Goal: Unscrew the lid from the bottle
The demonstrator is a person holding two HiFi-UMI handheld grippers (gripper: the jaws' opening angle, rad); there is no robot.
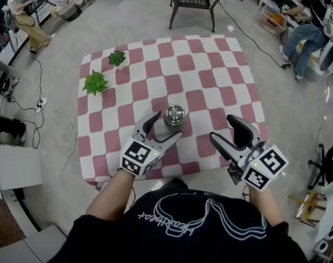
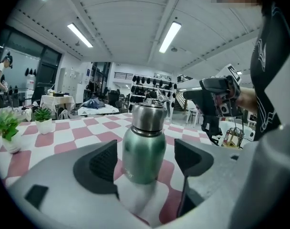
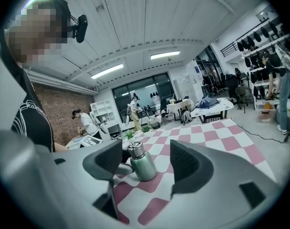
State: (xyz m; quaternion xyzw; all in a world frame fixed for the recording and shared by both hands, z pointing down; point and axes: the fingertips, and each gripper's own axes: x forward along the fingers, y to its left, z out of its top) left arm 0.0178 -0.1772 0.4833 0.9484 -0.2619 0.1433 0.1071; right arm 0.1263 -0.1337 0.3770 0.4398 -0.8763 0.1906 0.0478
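1. L tongs [image 1: 166, 126]: jaws wide, bottle [image 1: 174, 121] stands btwn them w/ a gap each side; pads not pressing it.
2. R tongs [image 1: 224, 129]: jaws wide too, nothing btwn. Sits right of bottle, apart from it, aimed roughly at it.
3. Bottle: green body, steel lid [image 1: 175, 113] on top, upright on pink/white checked cloth [image 1: 210, 75], close to its near edge, approx mid left-right.
4. Farther, left part of cloth: bigger plant [image 1: 95, 83], then smaller plant [image 1: 116, 58] beyond it, both in small pots.
5. Past far edge of cloth: dark metal table [image 1: 193, 4].
6. Far left: standing person [image 1: 24, 18]. Far right: seated person [image 1: 306, 34].
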